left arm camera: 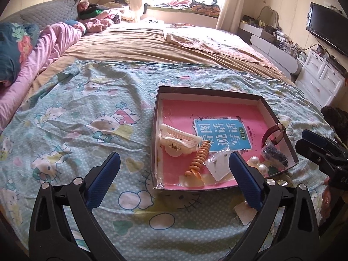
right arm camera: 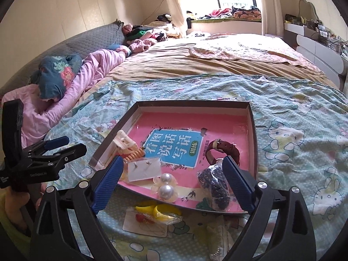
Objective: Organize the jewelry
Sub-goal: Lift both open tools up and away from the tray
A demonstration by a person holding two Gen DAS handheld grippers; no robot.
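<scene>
Bed [left arm camera: 87,113]: covered with a pale blue cartoon-cat sheet; carries all items listed.

Shallow dark-walled box [right arm camera: 253,130]: lies open on the sheet, its floor lined with a pink booklet [right arm camera: 174,145] bearing a blue title panel.

Contents of box:
- Cream claw hair clip [left arm camera: 178,140], at the left side.
- Orange spiral hair tie [left arm camera: 199,158], just beside the clip.
- White earring card [right arm camera: 144,168] with two small studs, in clear wrap.
- Pair of large pearl beads [right arm camera: 166,184] near the front edge.
- Dark beaded bracelet [right arm camera: 214,184] in a clear bag, front right corner.
- Brown leather-strap watch [right arm camera: 226,152], just behind the bracelet.

Outside box, on the sheet in front of it:
- Yellow banana-shaped clips [right arm camera: 158,212] in clear wrap, lying on a white card [right arm camera: 143,225] with a small red piece.

Left gripper [left arm camera: 174,178]: blue-padded jaws spread wide, nothing between them; held over the box's near left corner.

Right gripper [right arm camera: 173,182]: jaws spread wide, pressing on nothing; the pearls and bracelet bag lie in the box below the gap.
</scene>
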